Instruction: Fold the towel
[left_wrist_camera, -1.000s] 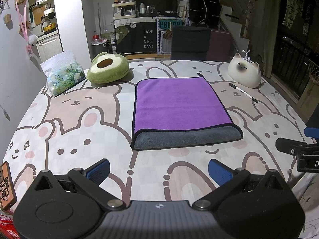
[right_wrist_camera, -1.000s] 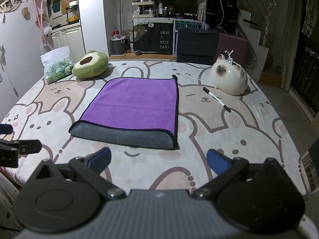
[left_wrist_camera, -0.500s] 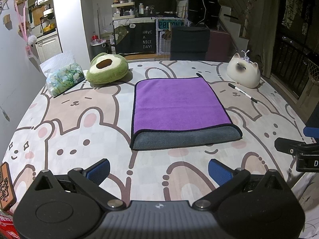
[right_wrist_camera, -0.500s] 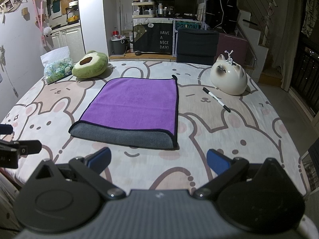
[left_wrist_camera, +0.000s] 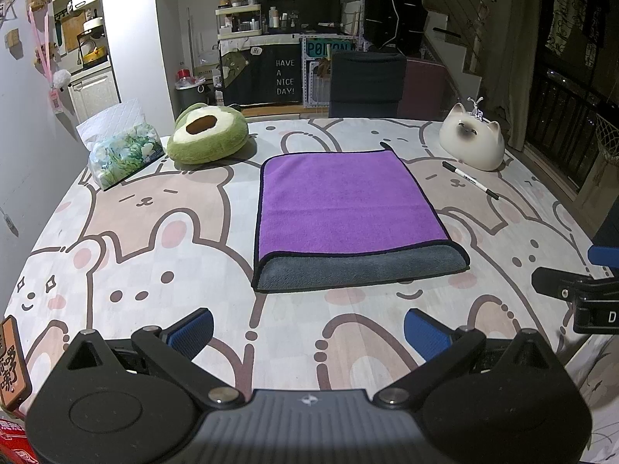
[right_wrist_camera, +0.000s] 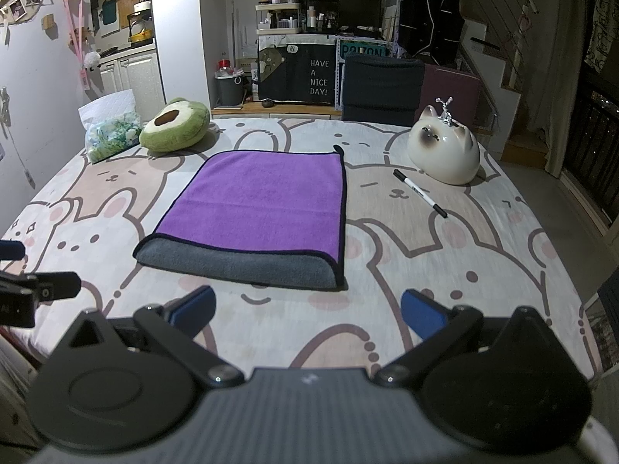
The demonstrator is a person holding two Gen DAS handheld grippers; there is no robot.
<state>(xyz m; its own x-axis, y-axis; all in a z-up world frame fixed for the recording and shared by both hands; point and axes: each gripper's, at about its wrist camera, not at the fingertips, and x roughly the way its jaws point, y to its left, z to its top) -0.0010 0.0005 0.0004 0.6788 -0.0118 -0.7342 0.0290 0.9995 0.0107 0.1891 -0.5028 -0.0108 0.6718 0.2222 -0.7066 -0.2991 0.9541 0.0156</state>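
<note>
Both tools are hanging back at the near edge of the table [left_wrist_camera: 116,232], and over the last second nothing is shifting: the left gripper [left_wrist_camera: 307,332] is sitting with its blue pads spread wide on nothing, the right gripper [right_wrist_camera: 307,309] likewise wide apart and empty. The towel [left_wrist_camera: 348,208] is lying at twelve o'clock from them, apparently folded over once, purple up with a grey band along the near side, so I judge either a pause before a second fold or the finish. Out at two o'clock a pen [right_wrist_camera: 419,192] and a cat figurine [right_wrist_camera: 445,150] are resting clear of the cloth; at ten o'clock an avocado plush [left_wrist_camera: 207,133] and a tissue pack [left_wrist_camera: 120,147]. Nothing is blocking the reach.
</note>
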